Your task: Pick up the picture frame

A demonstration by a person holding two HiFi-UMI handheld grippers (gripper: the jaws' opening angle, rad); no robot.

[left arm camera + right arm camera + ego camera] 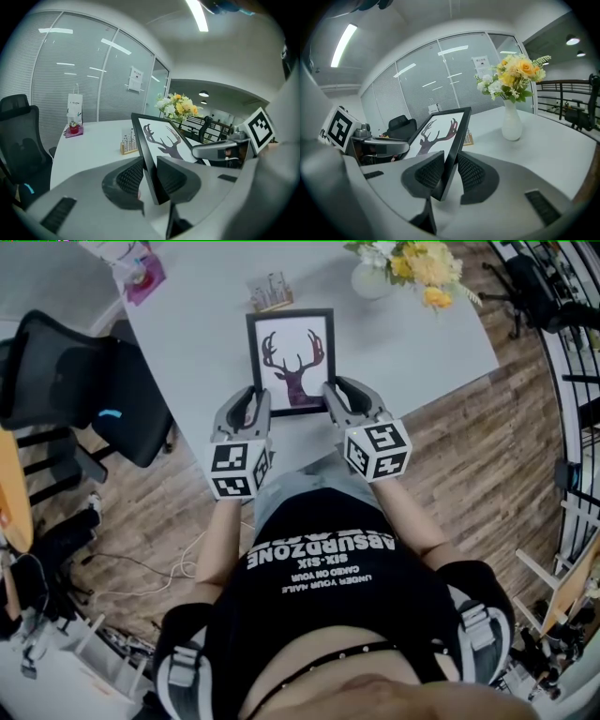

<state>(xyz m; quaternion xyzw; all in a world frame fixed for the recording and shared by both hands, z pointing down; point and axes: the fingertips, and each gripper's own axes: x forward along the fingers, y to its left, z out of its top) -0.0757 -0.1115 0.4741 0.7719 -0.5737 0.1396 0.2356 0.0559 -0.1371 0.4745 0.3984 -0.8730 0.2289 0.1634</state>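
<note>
A black picture frame (292, 357) with a dark deer print hangs lifted above the white table (441, 343), tilted with its far edge higher. My left gripper (255, 401) is shut on the frame's near left corner, and my right gripper (336, 396) is shut on its near right corner. In the left gripper view the frame (154, 150) stands edge-on between the ribbed pads (131, 176). In the right gripper view the frame (445, 140) is pinched the same way, with pads (471, 172) pressing on both sides.
A white vase of yellow and white flowers (403, 263) stands at the table's far right. A small wooden rack (270, 292) sits just beyond the frame, a pink item (141, 273) at the far left. A black office chair (75, 381) stands left of the table.
</note>
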